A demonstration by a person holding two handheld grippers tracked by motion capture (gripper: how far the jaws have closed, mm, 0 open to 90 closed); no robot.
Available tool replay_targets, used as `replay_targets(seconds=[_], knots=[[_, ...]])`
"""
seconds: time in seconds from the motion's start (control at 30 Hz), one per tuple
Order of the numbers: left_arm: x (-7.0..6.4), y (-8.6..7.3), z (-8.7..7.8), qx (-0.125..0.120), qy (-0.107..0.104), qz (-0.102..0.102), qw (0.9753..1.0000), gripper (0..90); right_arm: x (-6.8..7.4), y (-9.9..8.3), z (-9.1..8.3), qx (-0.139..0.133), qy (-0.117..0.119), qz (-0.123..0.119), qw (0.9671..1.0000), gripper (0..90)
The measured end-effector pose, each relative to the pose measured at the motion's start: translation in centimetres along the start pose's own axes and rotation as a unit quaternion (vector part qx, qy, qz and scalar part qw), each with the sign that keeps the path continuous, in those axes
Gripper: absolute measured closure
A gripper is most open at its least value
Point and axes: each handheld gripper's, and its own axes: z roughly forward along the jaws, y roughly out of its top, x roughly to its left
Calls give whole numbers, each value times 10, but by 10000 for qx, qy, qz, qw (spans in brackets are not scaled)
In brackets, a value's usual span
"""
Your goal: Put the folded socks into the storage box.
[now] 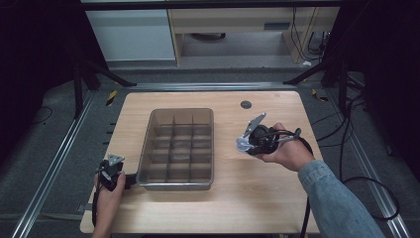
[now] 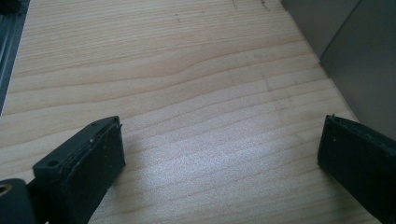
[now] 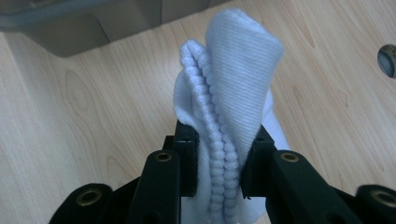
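Pale-blue ribbed cloth (image 3: 229, 93) sits clamped in the right gripper (image 3: 219, 158) at the bin's (image 1: 208, 148) three o'clock, the left gripper (image 2: 219, 154) gaping at seven; floppy folds might snag a divider.

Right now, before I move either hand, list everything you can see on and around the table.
Divided bin: one, grey translucent, centre-left of the table, compartments look empty.
Cloth: one, pale blue-white ribbed knit, folded, pinched between the right gripper's jaws above the table.
Table: one, light wood.
Round insert: one, dark grey, set in the table top near the far edge.
Cabinet: one, white, on the floor beyond the table.
Left gripper: black jaws wide apart over bare wood, beside the bin's near left corner.
Right gripper: black, shut on the cloth, right of the bin.
Left hand: one, at the near left edge.
Right hand: one, denim sleeve behind it.
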Motion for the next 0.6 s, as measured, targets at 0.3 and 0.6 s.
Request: replay_targets(seconds=[0.3, 0.6], knots=[[0, 0, 0, -15, -2, -17, 10000, 0, 7, 25, -13, -102, 82, -120, 9998, 724], [0, 0, 0, -10, -12, 7, 10000, 0, 21, 52, -13, -95, 191, -402, 9990, 722]])
